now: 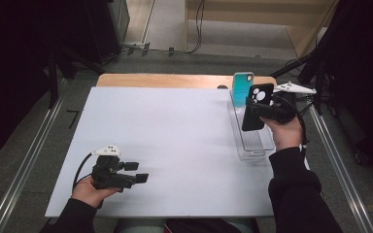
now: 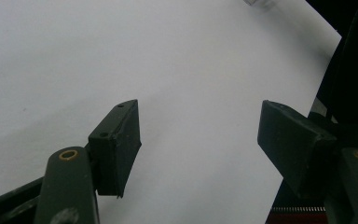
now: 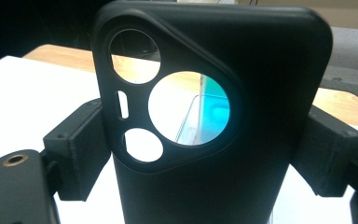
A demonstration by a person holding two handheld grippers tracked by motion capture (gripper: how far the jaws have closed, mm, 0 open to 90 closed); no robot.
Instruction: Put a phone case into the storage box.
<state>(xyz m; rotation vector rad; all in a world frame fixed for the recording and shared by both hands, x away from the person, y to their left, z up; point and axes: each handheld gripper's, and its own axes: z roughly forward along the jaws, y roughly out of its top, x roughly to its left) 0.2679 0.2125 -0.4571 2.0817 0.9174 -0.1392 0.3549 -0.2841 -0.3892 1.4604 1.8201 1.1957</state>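
A black phone case [image 1: 257, 107] with round camera holes is held upright above a clear plastic bin [image 1: 252, 145] at the table's right side. My right gripper [image 1: 264, 110] is shut on it; in the right gripper view the black case [image 3: 214, 116] stands between both pads [image 3: 77, 149]. A teal phone case [image 1: 243, 88] stands upright at the bin's far end, and it shows through the black case's largest hole as a teal patch [image 3: 214, 109]. My left gripper [image 1: 137, 172] rests near the table's front left, open, with nothing between its fingers [image 2: 116, 144].
A white board [image 1: 165, 141] covers the wooden table [image 1: 175, 80]. Metal rails [image 1: 24, 165] run along both sides on the grey floor. Dark equipment stands at the left and right. Cables lie on the floor behind the table.
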